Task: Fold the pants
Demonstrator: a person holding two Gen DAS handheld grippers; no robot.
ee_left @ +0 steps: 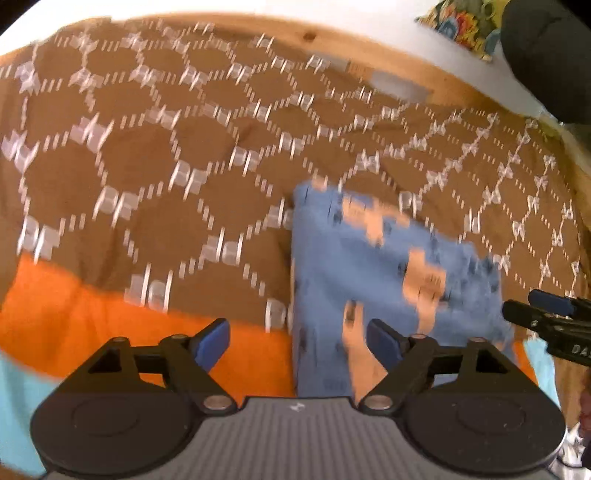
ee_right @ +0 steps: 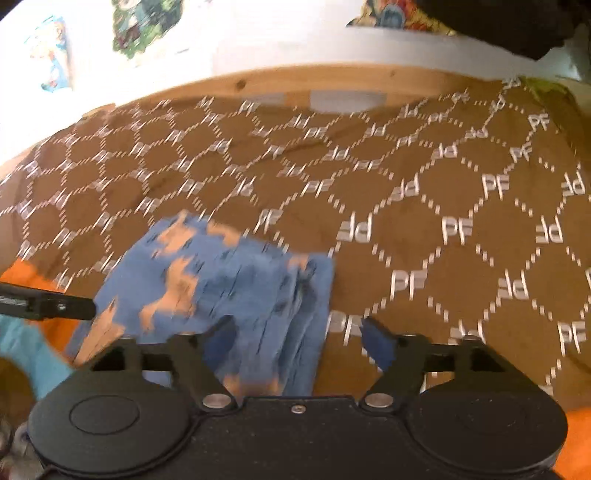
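The pants (ee_left: 388,280) are blue with orange patches and lie folded into a compact rectangle on the brown patterned bedspread (ee_left: 147,166). They also show in the right wrist view (ee_right: 229,291). My left gripper (ee_left: 297,341) is open and empty, just above the near left edge of the pants. My right gripper (ee_right: 299,343) is open and empty over the near right edge of the pants. The right gripper also shows at the right edge of the left wrist view (ee_left: 546,314). The left gripper's tip shows at the left of the right wrist view (ee_right: 55,304).
An orange cloth (ee_left: 110,332) and a light blue cloth (ee_left: 18,406) lie at the near edge of the bed. A wooden bed frame (ee_right: 332,83) runs along the far side against a white wall. A colourful cushion (ee_left: 465,26) and a dark object (ee_left: 546,55) are at the far right.
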